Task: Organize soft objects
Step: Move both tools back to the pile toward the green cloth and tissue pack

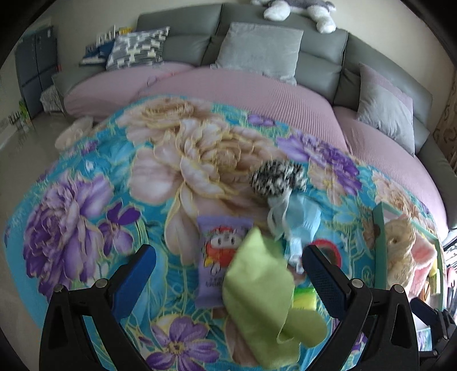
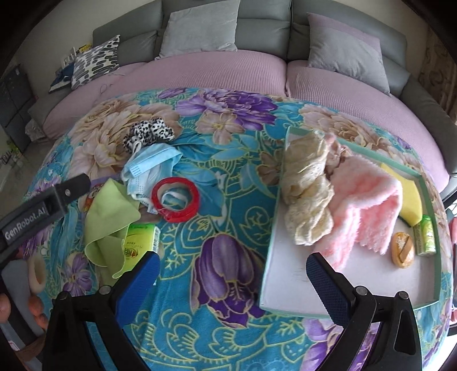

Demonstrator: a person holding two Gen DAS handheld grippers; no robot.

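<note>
Two grippers hang over a floral blanket [image 2: 228, 177], both with their blue-padded fingers spread wide and nothing between them. The left gripper [image 1: 228, 265] hangs above a green cloth [image 1: 257, 302]; in the right wrist view its black body crosses the left edge, and "GenRobot.AI" reads in white along it. The right gripper [image 2: 232, 271] hangs over bare blanket, just left of the tray [image 2: 274, 228].

Other print is scarce. A purple packet [image 1: 214, 256] beside the green cloth carries a red cartoon figure and writing too blurred to read. A green tissue pack [image 2: 141, 242] lies partly under the cloth, its print too small to make out.

A blue mask [image 2: 148, 168], a spotted scrunchie [image 2: 148, 132] and a red tape ring [image 2: 175, 199] lie close together on the left half of the blanket. The tray holds a cream lace piece [image 2: 308, 194], a pink fluffy cloth [image 2: 368, 211], a yellow sponge [image 2: 408, 199], a green roll [image 2: 427, 235] and a small bread-shaped toy [image 2: 402, 252]; its near-left floor is bare.

The blanket covers a rounded surface set against a grey sofa [image 1: 182, 42] with pink seat covers [image 1: 228, 82] and grey cushions [image 1: 260, 48]. A plush toy [image 1: 297, 11] lies on the sofa back. The middle of the blanket, between the clutter and the tray, is open.
</note>
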